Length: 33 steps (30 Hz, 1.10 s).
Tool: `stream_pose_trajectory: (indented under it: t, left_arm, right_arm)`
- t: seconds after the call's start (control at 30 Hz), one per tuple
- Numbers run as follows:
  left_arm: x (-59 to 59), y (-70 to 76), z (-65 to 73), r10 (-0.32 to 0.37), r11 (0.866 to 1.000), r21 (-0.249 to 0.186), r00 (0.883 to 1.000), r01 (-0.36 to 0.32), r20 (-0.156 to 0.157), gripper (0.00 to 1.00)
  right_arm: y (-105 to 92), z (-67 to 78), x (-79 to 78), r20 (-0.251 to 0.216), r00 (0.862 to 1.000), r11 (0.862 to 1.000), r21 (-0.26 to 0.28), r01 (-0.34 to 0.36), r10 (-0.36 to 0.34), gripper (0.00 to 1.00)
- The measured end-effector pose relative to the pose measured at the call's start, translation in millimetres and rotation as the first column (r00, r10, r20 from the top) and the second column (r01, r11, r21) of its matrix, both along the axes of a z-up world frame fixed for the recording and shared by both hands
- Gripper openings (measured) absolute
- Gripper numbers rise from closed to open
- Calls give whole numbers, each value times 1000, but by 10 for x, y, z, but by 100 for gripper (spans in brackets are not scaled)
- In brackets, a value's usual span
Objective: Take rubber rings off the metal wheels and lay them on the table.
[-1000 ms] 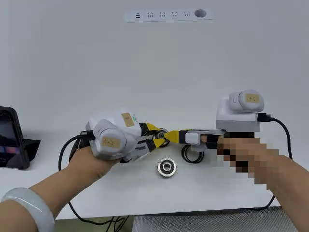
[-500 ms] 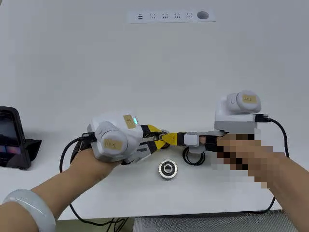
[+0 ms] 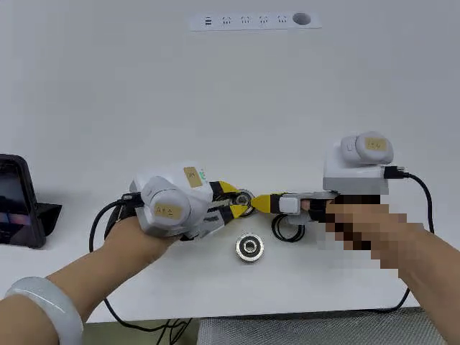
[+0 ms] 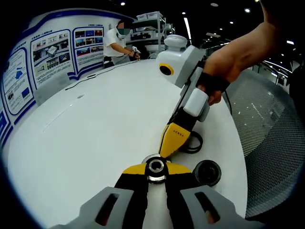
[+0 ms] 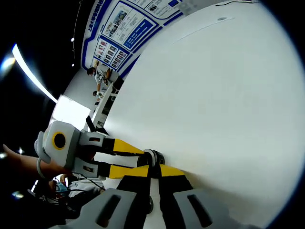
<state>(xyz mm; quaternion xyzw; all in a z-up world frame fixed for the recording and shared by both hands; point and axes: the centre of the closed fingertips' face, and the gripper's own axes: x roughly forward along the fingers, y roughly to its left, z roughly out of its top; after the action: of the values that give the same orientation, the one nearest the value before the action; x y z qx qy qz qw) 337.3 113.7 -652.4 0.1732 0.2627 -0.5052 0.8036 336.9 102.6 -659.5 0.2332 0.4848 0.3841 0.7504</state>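
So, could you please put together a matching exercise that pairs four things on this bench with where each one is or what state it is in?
Things:
1. left tongs
2. loose metal wheel
3. rubber rings
4. power strip

Places or states:
A. far across the table from the person
B. shut on a second metal wheel
C. flat on the table, beside the right tongs
D. on the table, nearer the person than the tongs' tips

Pairs: 1-B, 2-D, 3-C, 4-A.
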Motion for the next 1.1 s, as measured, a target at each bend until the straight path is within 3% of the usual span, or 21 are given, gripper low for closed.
stream_pose_trajectory:
  t: [0.17, 0.67, 1.1]
  left_arm:
    - [0, 0, 1, 0, 1000, 0, 1000, 0, 0, 13]
    - [10, 3, 1, 2, 1000, 2, 1000, -2, -2, 13]
    - [7, 1, 3, 3, 1000, 7, 1000, -3, 0, 13]
  right_arm:
    - [-22, 35, 22, 11, 1000, 1000, 4, 5, -5, 3]
    - [15, 93, 10, 40, 999, 1000, -12, -13, 13, 2]
    - [78, 166, -6, 49, 999, 1000, 8, -17, 16, 2]
